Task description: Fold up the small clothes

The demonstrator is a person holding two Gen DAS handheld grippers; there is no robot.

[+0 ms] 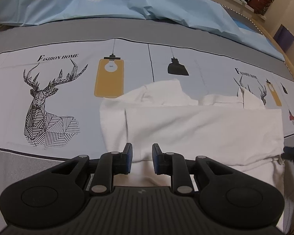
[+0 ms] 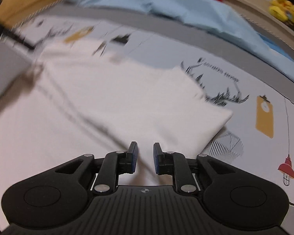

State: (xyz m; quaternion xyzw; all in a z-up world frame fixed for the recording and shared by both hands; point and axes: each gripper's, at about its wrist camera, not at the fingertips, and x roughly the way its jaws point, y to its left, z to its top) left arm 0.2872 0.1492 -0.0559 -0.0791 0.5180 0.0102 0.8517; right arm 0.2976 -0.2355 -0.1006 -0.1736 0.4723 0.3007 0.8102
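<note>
- White garment (image 1: 196,129) lies spread on the bed (image 1: 68,101), on the printed cover with the deer and lamp pattern, and it is only partly folded.
- In the left wrist view you can see one long fold already laid across it: a straight upper edge runs side to side, with rumpled parts, maybe sleeves or a collar, poking out behind that edge.
- Near the left end a vertical crease shows where a narrow strip sits beside the main panel.
- My judgement: you are around the middle of the job. The cloth is still a long band, so at least one more fold across its length looks needed, plus tidying the loose bits at the back.
- Your left claw (image 1: 142,159) sits low over the near edge of the cloth, jaws spread with a gap between the blue pads, pinching nothing.
- Your right claw (image 2: 145,159) is also spread and empty, low over the garment (image 2: 127,101) near its right-hand corner. That view is smeared by motion blur, so fine detail of the cloth there cannot be read.
</note>
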